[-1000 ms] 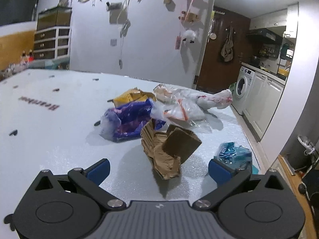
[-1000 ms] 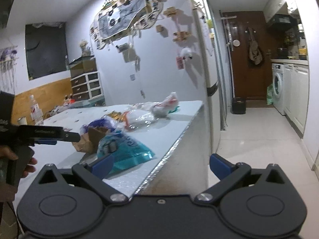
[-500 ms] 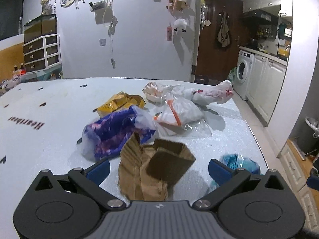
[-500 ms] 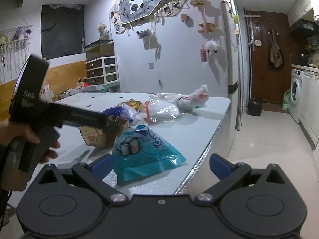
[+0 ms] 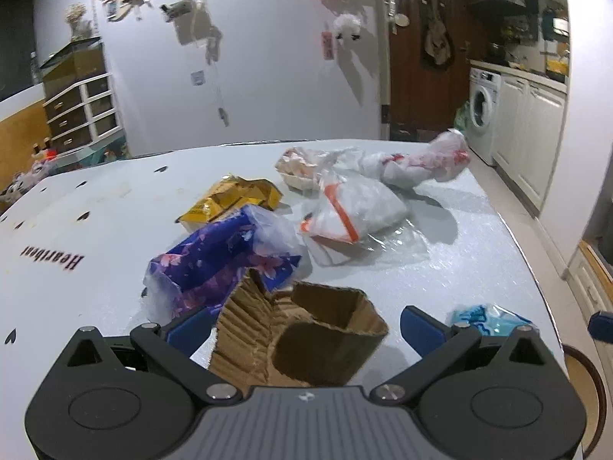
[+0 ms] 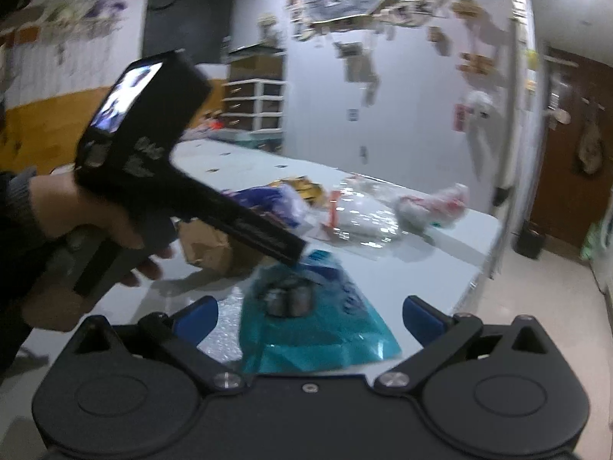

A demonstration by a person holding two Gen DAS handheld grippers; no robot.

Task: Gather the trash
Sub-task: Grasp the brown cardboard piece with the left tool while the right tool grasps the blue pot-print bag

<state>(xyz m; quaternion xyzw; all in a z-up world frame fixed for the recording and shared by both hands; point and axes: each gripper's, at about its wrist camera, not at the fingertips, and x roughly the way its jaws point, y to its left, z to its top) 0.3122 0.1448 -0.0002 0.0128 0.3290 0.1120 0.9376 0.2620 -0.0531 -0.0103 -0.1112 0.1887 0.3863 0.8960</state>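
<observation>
Trash lies on a white table. In the left wrist view my left gripper is open, its blue pads on either side of a crumpled brown cardboard piece. Just beyond lie a purple wrapper, a yellow packet, a clear bag with an orange stripe and a white bag with red print. In the right wrist view my right gripper is open, with a teal plastic bag between its fingers near the table's edge. A hand holds the left gripper over the cardboard.
The table's right edge drops to a tiled floor. A white fridge wall with magnets stands behind the table. A washing machine and white cabinets sit far right; drawers stand at the left.
My left gripper has moved forward until the cardboard sits between its open fingers. My right gripper has swung left and closer, so the teal bag now lies between its fingers.
</observation>
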